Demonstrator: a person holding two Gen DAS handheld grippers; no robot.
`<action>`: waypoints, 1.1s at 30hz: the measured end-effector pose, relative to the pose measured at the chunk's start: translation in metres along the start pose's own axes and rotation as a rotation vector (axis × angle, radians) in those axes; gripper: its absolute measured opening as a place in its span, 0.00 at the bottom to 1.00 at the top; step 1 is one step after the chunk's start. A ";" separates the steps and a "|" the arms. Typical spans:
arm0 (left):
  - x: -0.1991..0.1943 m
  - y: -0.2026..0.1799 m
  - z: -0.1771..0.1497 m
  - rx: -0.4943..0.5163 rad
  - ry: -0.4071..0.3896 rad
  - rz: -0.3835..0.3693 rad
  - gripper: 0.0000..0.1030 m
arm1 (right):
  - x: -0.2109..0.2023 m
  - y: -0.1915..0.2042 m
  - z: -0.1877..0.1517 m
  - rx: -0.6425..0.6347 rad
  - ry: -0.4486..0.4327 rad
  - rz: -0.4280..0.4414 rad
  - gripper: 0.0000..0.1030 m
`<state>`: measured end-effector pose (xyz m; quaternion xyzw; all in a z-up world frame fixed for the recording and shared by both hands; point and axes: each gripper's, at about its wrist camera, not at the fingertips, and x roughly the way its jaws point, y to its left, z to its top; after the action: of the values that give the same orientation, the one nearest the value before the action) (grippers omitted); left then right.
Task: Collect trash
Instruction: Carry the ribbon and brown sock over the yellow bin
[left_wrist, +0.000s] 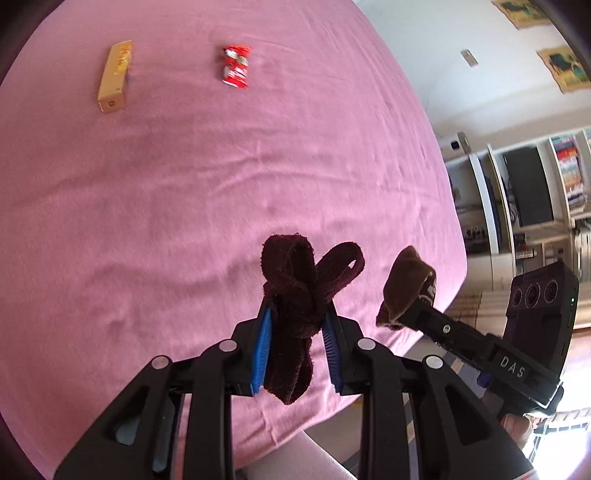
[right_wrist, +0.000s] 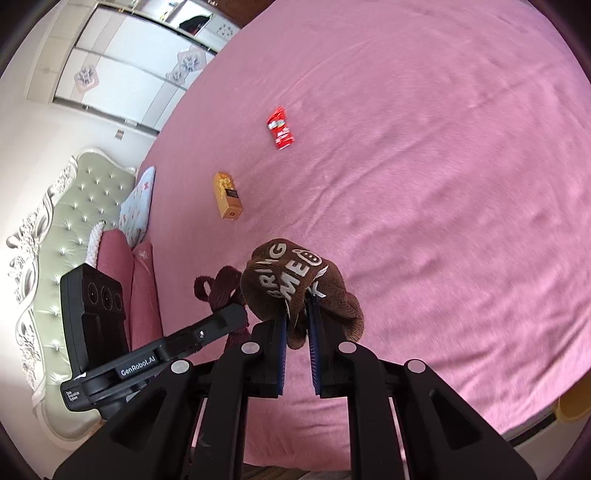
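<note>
My left gripper (left_wrist: 297, 314) is shut on a dark maroon knotted cloth strap (left_wrist: 295, 295) and holds it above the pink bed (left_wrist: 184, 203). My right gripper (right_wrist: 297, 314) is shut on a brown sock with white lettering (right_wrist: 295, 280); in the left wrist view the sock (left_wrist: 406, 284) hangs at the right. A red snack wrapper (left_wrist: 236, 66) and a yellow-tan small box (left_wrist: 115, 75) lie on the bed far ahead. In the right wrist view the wrapper (right_wrist: 280, 127) and the box (right_wrist: 228, 195) lie ahead and to the left.
The padded headboard (right_wrist: 74, 221) and pillows (right_wrist: 138, 206) stand at the left in the right wrist view, with wardrobe doors (right_wrist: 129, 74) behind. Shelves (left_wrist: 535, 192) stand past the bed's right edge in the left wrist view.
</note>
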<state>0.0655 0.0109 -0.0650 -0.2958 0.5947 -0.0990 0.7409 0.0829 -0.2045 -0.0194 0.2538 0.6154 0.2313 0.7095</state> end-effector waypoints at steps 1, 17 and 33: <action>0.002 -0.007 -0.007 0.013 0.012 0.000 0.26 | -0.008 -0.007 -0.005 0.006 -0.013 -0.007 0.10; 0.139 -0.214 -0.100 0.301 0.251 -0.023 0.26 | -0.156 -0.194 -0.074 0.273 -0.180 -0.105 0.10; 0.318 -0.398 -0.226 0.565 0.533 -0.005 0.26 | -0.275 -0.403 -0.175 0.656 -0.332 -0.148 0.11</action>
<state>0.0219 -0.5404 -0.1322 -0.0451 0.7150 -0.3341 0.6125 -0.1211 -0.6755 -0.0917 0.4565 0.5500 -0.0743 0.6954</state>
